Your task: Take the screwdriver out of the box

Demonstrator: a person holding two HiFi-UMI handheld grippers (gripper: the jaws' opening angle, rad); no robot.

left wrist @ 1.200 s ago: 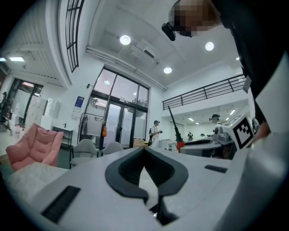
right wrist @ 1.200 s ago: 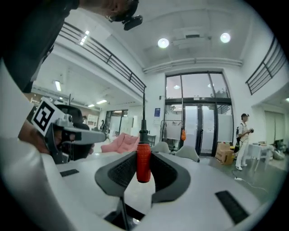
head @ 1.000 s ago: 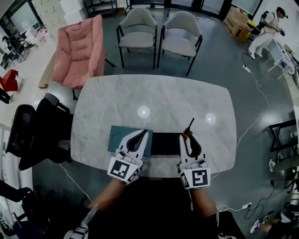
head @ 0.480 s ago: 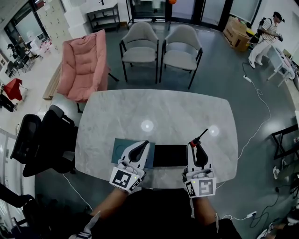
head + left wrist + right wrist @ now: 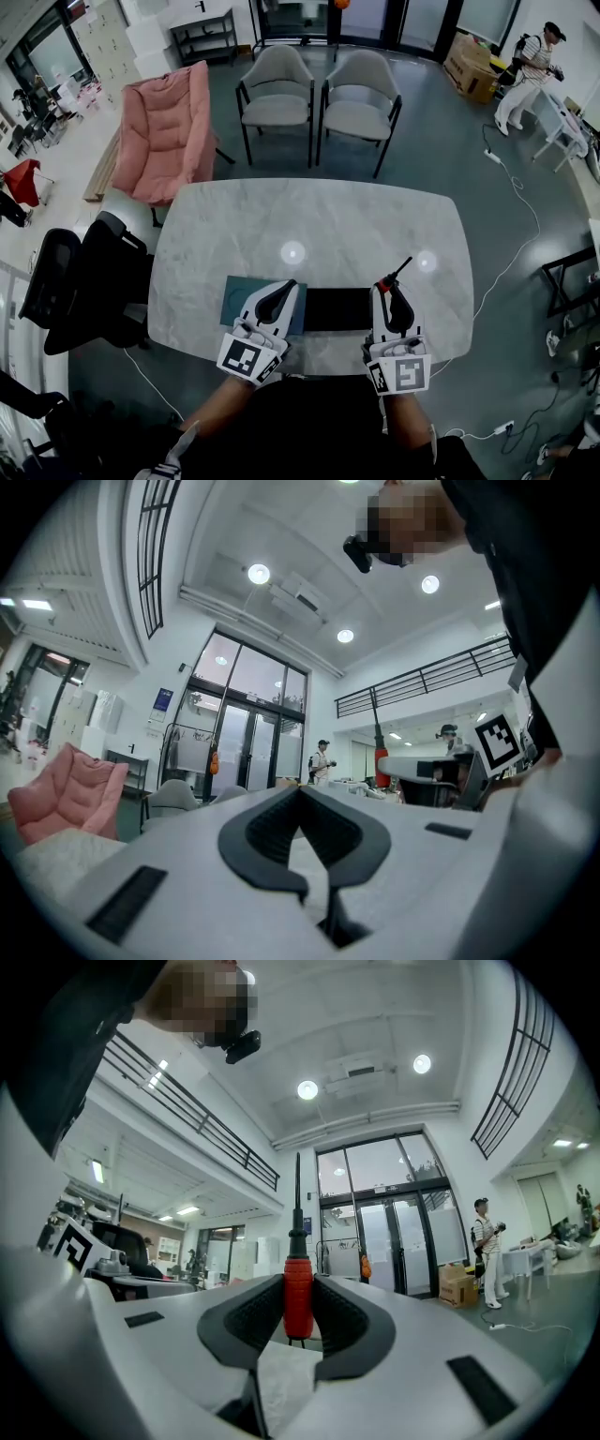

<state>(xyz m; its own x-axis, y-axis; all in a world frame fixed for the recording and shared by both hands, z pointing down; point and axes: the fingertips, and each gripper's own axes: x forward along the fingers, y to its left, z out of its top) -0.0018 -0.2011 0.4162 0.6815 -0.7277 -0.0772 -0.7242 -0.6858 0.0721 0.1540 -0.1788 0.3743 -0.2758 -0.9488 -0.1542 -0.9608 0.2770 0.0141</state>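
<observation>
My right gripper is shut on the red handle of the screwdriver. Its black shaft slants up and to the right, just right of the open black box. In the right gripper view the screwdriver stands upright, clamped between both pads of the right gripper. My left gripper hovers at the box's left end, over the teal lid. The left gripper view shows the left gripper with its tips together and nothing between them.
The box sits near the front edge of a marble table. Beyond the table stand two grey chairs and a pink armchair. A black office chair is at the left. A person stands far right.
My right gripper has risen slightly with the screwdriver still clamped, and the shaft now leans more to the right. The left gripper has stayed in place.
</observation>
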